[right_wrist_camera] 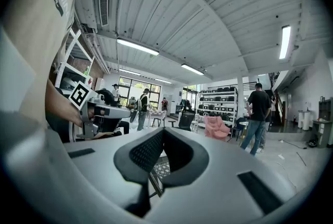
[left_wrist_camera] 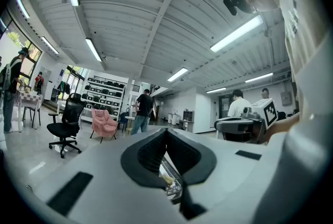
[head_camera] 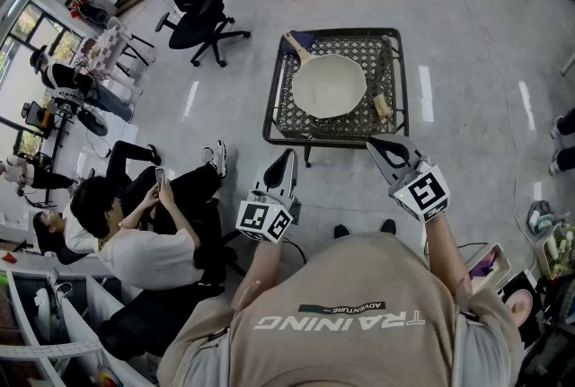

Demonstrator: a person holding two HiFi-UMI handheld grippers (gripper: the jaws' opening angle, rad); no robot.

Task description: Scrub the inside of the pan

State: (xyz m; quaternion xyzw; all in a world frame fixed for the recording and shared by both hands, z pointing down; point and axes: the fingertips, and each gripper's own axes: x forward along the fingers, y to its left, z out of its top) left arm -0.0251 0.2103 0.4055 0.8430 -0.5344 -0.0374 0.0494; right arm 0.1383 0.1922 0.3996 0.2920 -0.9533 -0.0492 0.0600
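Step in hand, as judged: approach only; scrubbing has not begun. At lower centre of the head view, the left gripper (head_camera: 287, 156) and right gripper (head_camera: 375, 143) are held level, each with jaws together and nothing between them. Both are short of the mesh surface (head_camera: 269, 120). Beyond them, the pan (head_camera: 329, 85) lies on it at frame centre, inside up, with a brush (head_camera: 383, 105) just to its right. The next move likely calls for opening one gripper onto the brush.
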